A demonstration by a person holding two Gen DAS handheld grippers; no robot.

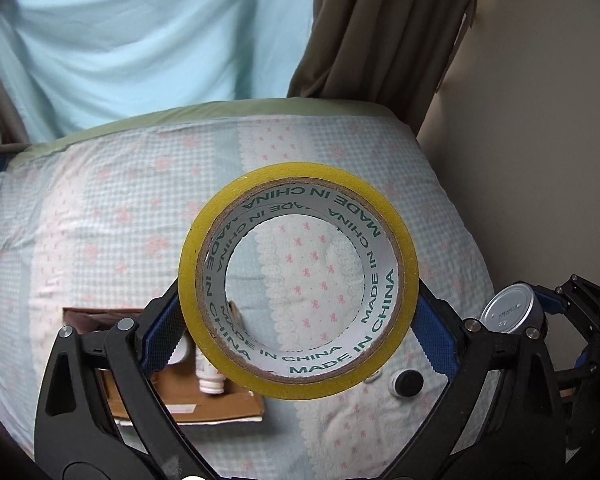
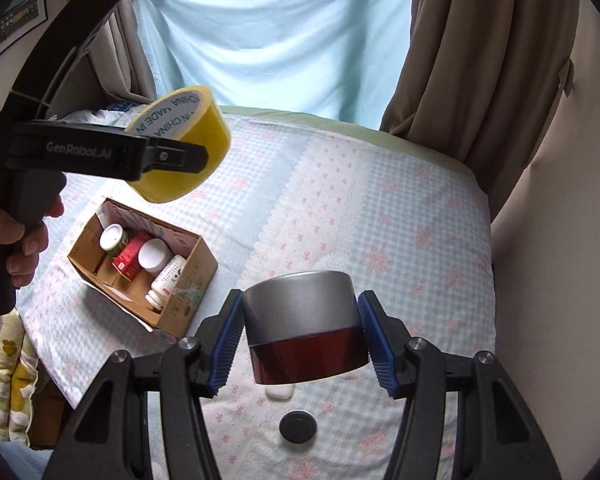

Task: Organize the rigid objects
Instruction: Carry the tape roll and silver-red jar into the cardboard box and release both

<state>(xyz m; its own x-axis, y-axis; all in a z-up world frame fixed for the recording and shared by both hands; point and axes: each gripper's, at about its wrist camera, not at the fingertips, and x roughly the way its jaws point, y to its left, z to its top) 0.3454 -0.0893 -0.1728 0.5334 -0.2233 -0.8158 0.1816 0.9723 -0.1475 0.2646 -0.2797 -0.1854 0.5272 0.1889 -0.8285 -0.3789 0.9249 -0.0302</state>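
My left gripper (image 1: 298, 320) is shut on a yellow tape roll (image 1: 404, 248), held in the air above the bed; the roll also shows in the right wrist view (image 2: 188, 128). My right gripper (image 2: 300, 340) is shut on a round tin (image 2: 304, 320) with a silver lid and dark red body, held above the bed; the tin shows in the left wrist view (image 1: 508, 308) at the right. An open cardboard box (image 2: 188, 276) on the bed holds a few white-capped jars, a red packet and a white bottle (image 2: 164, 280).
The bed has a blue checked cover (image 2: 380, 200) with pink flowers. A small black-capped item (image 2: 298, 426) and a white object (image 2: 279, 392) lie below the tin. Curtains (image 2: 460, 60) and a wall stand behind and right. A floral pillow (image 2: 16, 380) lies low left.
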